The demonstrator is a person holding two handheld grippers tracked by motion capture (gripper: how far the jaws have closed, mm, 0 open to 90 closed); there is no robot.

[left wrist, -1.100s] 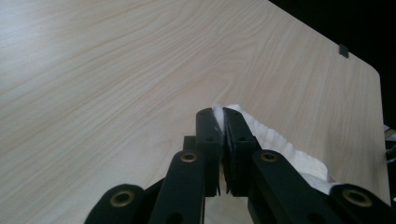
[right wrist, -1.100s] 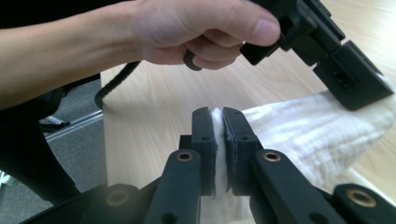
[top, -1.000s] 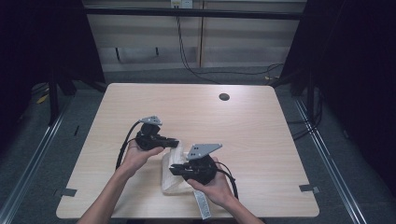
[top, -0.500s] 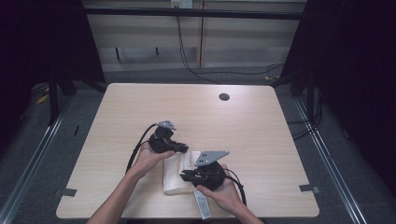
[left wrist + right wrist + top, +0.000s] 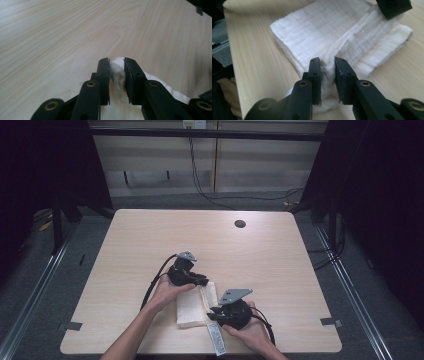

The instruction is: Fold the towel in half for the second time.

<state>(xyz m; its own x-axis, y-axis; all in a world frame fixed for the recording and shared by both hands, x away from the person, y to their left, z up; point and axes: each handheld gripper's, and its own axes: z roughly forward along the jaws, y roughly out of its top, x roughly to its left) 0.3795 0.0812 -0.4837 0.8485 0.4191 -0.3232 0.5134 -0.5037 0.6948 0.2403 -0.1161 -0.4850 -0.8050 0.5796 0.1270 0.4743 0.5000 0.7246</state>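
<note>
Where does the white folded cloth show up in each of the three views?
High view: cloth low centre, between both hands.
Left gripper view: cloth bunched in the left claw, bottom centre.
Right gripper view: cloth across the top, edge in the right claw.
Shared landmark: wooden table.

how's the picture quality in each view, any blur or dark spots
High view: table evenly lit, surroundings almost black. Left gripper view: jaw bases soft and blurred, wood grain sharper. Right gripper view: white towel bright but its weave readable, left edge falls into shadow.
</note>
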